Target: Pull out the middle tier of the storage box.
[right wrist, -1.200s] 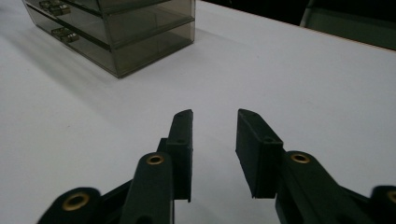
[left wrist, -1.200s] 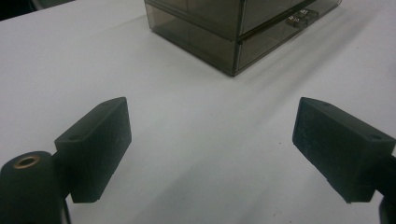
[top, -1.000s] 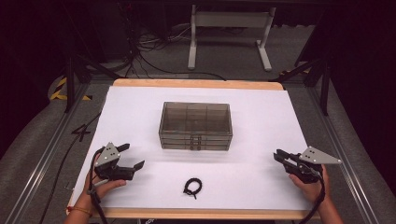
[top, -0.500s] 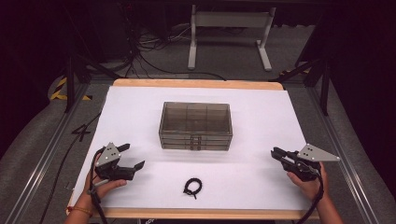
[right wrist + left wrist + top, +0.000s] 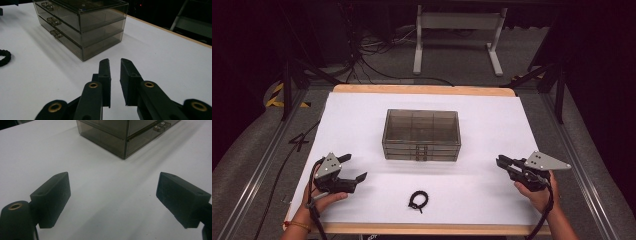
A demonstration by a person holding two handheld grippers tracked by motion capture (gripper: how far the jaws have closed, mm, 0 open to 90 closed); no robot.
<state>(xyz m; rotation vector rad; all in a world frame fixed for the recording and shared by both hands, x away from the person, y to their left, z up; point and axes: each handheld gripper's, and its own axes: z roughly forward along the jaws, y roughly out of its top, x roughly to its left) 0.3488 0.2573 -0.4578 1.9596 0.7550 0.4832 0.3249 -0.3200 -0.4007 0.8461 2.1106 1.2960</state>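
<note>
A smoky clear drawer box point(image 5: 422, 135) with three drawers stands in the middle of the white table top point(image 5: 362, 115). A small black cord loop point(image 5: 418, 200) lies in front of it, near the front edge. My left gripper point(image 5: 354, 167) rests at the front left, open wide, with bare table between its pads; the left gripper view point(image 5: 113, 180) has the drawer box point(image 5: 120, 135) ahead. My right gripper point(image 5: 499, 161) is held at the front right, pointing left. Its jaws stand close together with a narrow gap point(image 5: 115, 62) and nothing between them, aimed past the drawer box point(image 5: 82, 27) and the loop point(image 5: 3, 57).
The table's wooden edge point(image 5: 422, 90) runs along the back. Beyond it, on the dark floor, are cables and a white stand point(image 5: 457, 30). Metal rails point(image 5: 257, 165) run along both sides of the table.
The right gripper has drifted a little to the left and slightly up. The left gripper, the box and the loop have not moved.
</note>
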